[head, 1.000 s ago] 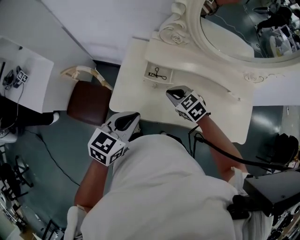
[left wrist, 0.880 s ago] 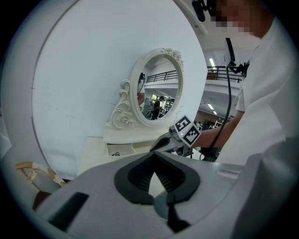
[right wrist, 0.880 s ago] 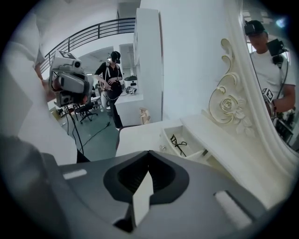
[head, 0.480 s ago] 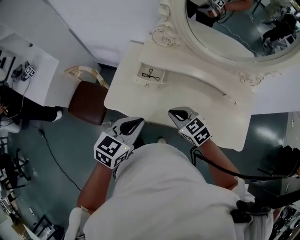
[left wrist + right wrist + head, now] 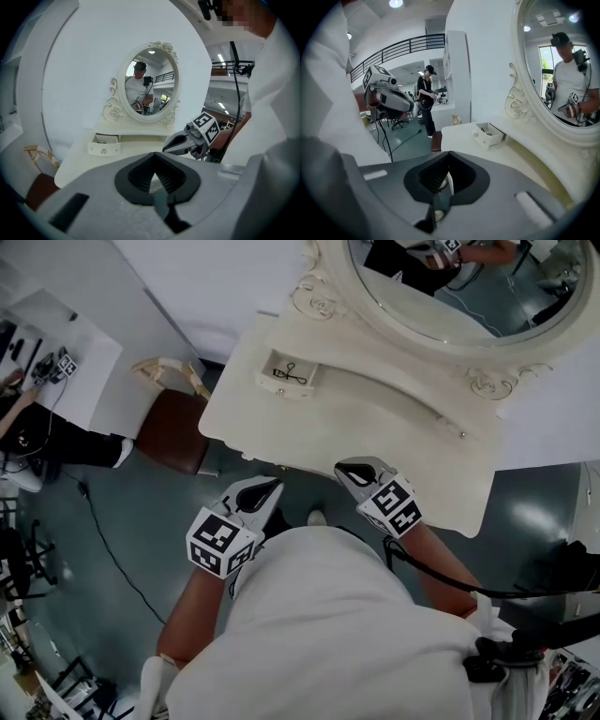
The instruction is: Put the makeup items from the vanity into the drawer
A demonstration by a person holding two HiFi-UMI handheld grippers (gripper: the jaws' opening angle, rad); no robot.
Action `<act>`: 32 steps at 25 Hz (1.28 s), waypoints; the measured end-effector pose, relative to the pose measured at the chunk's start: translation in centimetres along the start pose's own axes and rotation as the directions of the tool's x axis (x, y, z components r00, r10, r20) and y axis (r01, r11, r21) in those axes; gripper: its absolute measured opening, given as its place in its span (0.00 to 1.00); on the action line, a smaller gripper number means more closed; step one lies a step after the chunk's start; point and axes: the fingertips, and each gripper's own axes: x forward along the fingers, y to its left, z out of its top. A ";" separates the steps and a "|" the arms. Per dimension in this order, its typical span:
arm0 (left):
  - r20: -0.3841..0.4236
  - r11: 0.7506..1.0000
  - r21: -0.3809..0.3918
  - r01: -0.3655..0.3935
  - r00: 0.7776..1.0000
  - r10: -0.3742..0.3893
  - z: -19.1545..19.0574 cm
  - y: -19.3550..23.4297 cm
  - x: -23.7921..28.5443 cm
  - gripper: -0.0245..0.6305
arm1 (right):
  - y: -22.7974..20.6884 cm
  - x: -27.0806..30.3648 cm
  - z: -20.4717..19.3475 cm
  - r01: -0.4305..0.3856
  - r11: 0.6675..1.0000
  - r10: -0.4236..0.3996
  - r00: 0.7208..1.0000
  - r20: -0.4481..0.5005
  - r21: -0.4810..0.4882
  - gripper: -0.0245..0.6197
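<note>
The left gripper (image 5: 270, 487) and right gripper (image 5: 343, 470) are held closed and empty just off the vanity (image 5: 375, 427) front edge. A dark makeup item (image 5: 289, 373), possibly an eyelash curler, is seen inside the vanity's open drawer (image 5: 268, 383).

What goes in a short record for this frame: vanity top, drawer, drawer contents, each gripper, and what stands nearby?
vanity: cream, no loose items visible on its top
drawer: pulled open, at the vanity's left end
drawer contents: one small dark tool with loops; exact type too small to tell
left gripper: jaws together, holding nothing, off the vanity's front edge
right gripper: jaws together, holding nothing, at the vanity's front edge
mirror: oval, behind the top
chair: brown seat, left of the vanity
</note>
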 end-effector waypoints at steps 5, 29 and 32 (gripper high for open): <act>0.008 1.000 0.004 -0.006 1.000 0.006 -0.5 -2.3 0.3 0.04 | 1.1 -1.7 -1.1 -0.007 1.000 0.007 1.000 0.011 -0.013 0.04; 0.001 0.999 -0.018 -0.033 0.999 0.033 -2.4 -4.5 1.0 0.04 | 3.1 -1.8 -1.8 -0.073 0.994 0.076 0.997 0.032 -0.078 0.04; -0.009 1.000 -0.015 -0.025 1.000 0.025 -2.3 -4.7 1.5 0.04 | 3.0 -1.8 -2.1 -0.079 0.994 0.081 0.996 0.028 -0.072 0.04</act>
